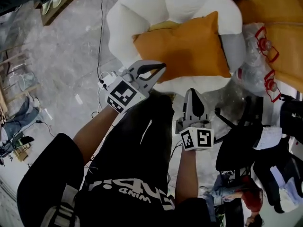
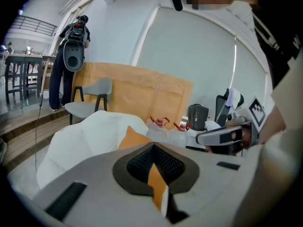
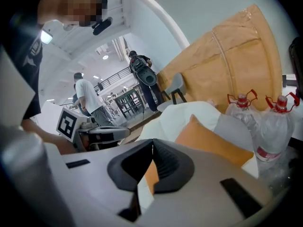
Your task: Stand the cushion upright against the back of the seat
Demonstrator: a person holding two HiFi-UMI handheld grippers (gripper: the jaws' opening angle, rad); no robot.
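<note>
1. The left hand-held gripper [image 1: 160, 68] is out in front of the person. Its jaws are pressed together with nothing between them. Its tip is over the near left edge of the white seat [image 1: 124, 27].
2. The orange cushion [image 1: 182, 48] lies in the hollow of the white seat with its broad face turned up. It is not stood against the seat back. One corner points toward the far right.
3. The right hand-held gripper [image 1: 192, 92] is also closed and empty. It is just short of the seat's front edge and apart from the cushion.
4. A wrapped pack of water bottles [image 1: 255, 70] with red carry handles stands on the floor, just right of the seat.
5. A brown cardboard panel [image 1: 279, 13] stands behind the bottles at the far right.
</note>
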